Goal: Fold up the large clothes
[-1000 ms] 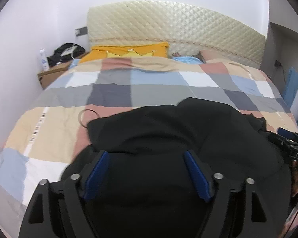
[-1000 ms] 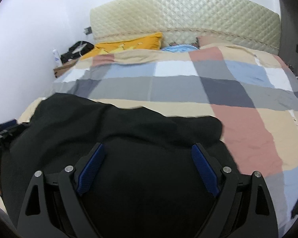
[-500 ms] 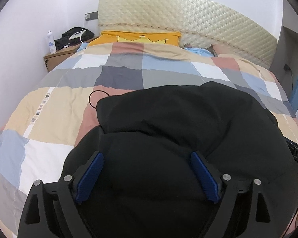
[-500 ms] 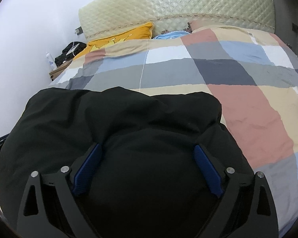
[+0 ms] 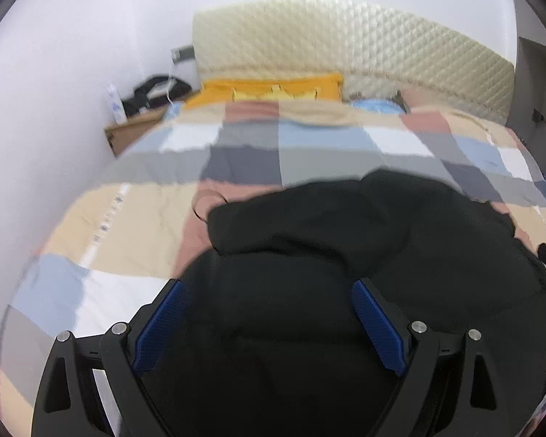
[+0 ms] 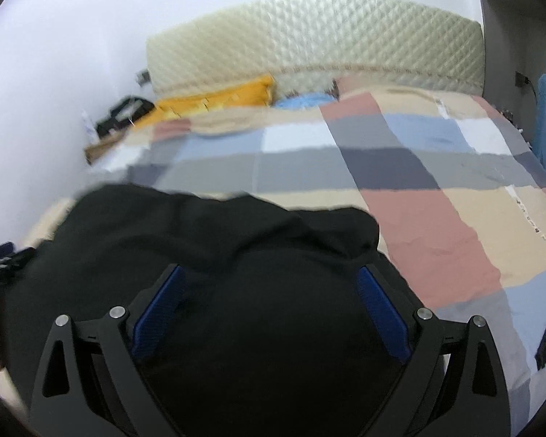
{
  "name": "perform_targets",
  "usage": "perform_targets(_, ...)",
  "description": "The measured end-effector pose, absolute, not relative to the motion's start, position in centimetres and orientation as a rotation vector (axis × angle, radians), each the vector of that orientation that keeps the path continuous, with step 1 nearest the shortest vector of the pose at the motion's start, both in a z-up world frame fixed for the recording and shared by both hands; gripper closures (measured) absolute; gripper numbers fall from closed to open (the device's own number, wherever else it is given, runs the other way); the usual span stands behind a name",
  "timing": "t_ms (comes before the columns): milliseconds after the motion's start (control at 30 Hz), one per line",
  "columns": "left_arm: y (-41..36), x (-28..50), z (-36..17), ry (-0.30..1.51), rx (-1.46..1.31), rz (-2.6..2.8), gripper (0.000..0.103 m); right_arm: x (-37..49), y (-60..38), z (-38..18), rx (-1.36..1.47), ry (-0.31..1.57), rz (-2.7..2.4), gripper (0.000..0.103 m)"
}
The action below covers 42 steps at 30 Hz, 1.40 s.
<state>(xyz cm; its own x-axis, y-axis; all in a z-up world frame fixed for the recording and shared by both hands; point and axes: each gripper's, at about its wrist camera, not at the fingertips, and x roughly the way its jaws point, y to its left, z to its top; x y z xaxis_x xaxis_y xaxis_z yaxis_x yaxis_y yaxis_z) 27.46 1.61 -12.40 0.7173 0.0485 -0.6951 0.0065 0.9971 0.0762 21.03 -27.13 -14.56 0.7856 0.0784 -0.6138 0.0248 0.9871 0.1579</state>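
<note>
Two tongs above a black garment on the bed.
My left tongs (image 5: 269,322) and right tongs (image 6: 269,313) both stand spread wide, blue pads (image 5: 158,324) clear of the cloth, grasping nothing. Black garment (image 5: 345,255) lies bunched across the lower half of each frame on the checked quilt (image 6: 436,218); a yellow pillow (image 5: 273,89) sits against the padded headboard (image 6: 309,32), upper centre.

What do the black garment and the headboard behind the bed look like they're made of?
Black garment: soft matte fabric, thick-looking, possibly fleece or heavy knit; it lies in rounded, puffy folds without shine. Headboard: cream padded upholstery, quilted in a diamond pattern with a slight sheen, likely faux leather, though motion blur leaves that open.
</note>
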Motion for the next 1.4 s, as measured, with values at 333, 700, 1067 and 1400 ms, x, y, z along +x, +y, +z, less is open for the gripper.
perform_targets(333,-0.9,18.5,0.8,0.577,0.03,0.001,0.01,13.0,-25.5,-2.4,0.155,0.45,0.017,0.0)
perform_targets(700,-1.9,7.7,10.6,0.441,0.028,-0.085,0.006,0.7,-22.5,8.6,0.131,0.248,0.102,0.0)
perform_targets(1067,-2.4,1.0,11.2,0.441,0.052,-0.104,0.006,-5.7,-20.7,10.0,0.11,0.188,0.114,0.0)
perform_targets(1400,-3.0,-0.9,8.9,0.5,0.072,-0.09,0.006,-8.2,-20.1,7.6,0.126,0.252,0.144,0.0)
